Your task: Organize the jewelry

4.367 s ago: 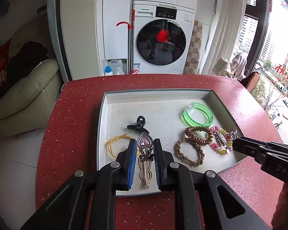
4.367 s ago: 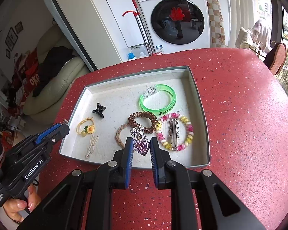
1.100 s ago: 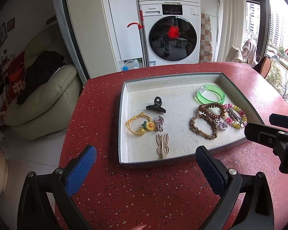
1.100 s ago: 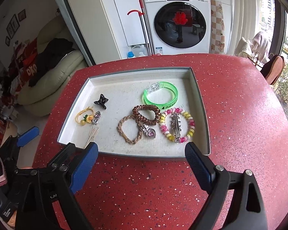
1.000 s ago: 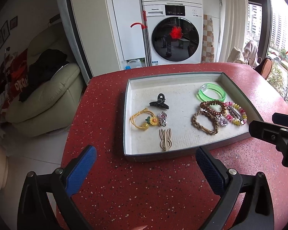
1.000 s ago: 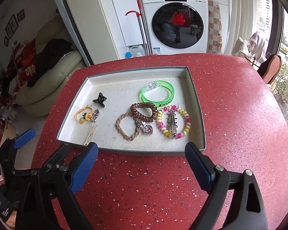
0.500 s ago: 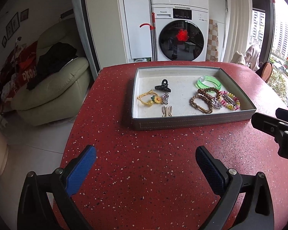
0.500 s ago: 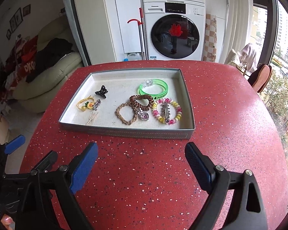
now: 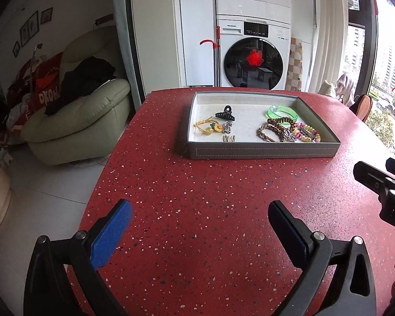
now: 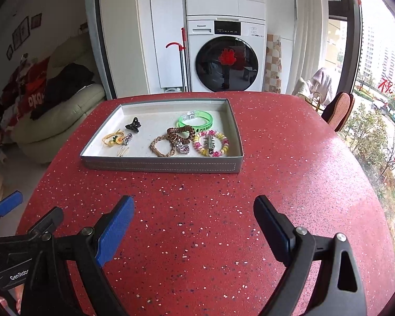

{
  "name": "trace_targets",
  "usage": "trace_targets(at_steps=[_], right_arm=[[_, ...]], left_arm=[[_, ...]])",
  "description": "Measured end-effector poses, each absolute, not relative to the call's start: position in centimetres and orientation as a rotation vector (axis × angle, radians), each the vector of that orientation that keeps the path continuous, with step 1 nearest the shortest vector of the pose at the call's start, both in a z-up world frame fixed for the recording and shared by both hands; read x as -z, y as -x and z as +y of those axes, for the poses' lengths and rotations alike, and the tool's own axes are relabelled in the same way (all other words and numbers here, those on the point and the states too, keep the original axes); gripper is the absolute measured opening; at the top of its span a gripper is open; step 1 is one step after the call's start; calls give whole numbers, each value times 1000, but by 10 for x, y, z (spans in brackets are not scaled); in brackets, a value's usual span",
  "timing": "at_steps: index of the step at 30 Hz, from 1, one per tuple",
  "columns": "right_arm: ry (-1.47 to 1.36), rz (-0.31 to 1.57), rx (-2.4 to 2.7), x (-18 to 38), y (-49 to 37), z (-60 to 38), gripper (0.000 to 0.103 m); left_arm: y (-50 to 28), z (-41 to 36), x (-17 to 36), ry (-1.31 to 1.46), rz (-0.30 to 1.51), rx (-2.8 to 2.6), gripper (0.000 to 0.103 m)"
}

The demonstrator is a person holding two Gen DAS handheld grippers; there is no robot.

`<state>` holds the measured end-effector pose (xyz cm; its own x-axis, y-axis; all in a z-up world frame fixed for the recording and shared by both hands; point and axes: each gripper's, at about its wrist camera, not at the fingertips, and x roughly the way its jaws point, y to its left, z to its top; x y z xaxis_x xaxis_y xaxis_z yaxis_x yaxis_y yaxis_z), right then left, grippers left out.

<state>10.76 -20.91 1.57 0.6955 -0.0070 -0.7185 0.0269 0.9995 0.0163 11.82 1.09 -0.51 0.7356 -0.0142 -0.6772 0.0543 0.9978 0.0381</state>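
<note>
A grey tray point(image 9: 263, 152) point(image 10: 160, 167) stands on the red speckled table and holds several pieces of jewelry. On its left side lie a black claw clip point(image 9: 225, 113) point(image 10: 133, 125), a yellow flower hair tie point(image 9: 209, 127) point(image 10: 113, 139) and a small rabbit-ear clip point(image 9: 229, 138). On its right side lie a green bangle point(image 9: 283, 112) point(image 10: 196, 119), a brown coil tie point(image 10: 180, 133), a braided bracelet point(image 9: 268, 133) point(image 10: 162, 146) and a pink-yellow bead bracelet point(image 9: 308, 131) point(image 10: 210, 143). My left gripper point(image 9: 200, 220) and right gripper point(image 10: 193, 217) both stand open and empty, low over the table well in front of the tray.
A washing machine point(image 9: 252, 55) and a red-handled mop point(image 9: 216, 60) stand behind the table. A cream sofa point(image 9: 76, 121) with clothes is off to the left. A window and a chair point(image 10: 339, 110) are on the right. The table edge curves away at the left.
Both grippers were shut on heart pendants in the tray. They opened, left the pendants there, and drew back and lower toward the near table edge.
</note>
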Motion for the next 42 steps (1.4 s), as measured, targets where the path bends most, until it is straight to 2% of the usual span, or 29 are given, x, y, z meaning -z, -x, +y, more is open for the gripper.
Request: trace_targets(at_steps=[11, 42], right_arm=[[15, 716, 56, -22, -80, -202, 93], [-9, 702, 63, -25, -79, -210, 93]], left_arm=[[-107, 10, -1, -36, 722, 26, 103], [-105, 3, -2, -50, 715, 24, 103]])
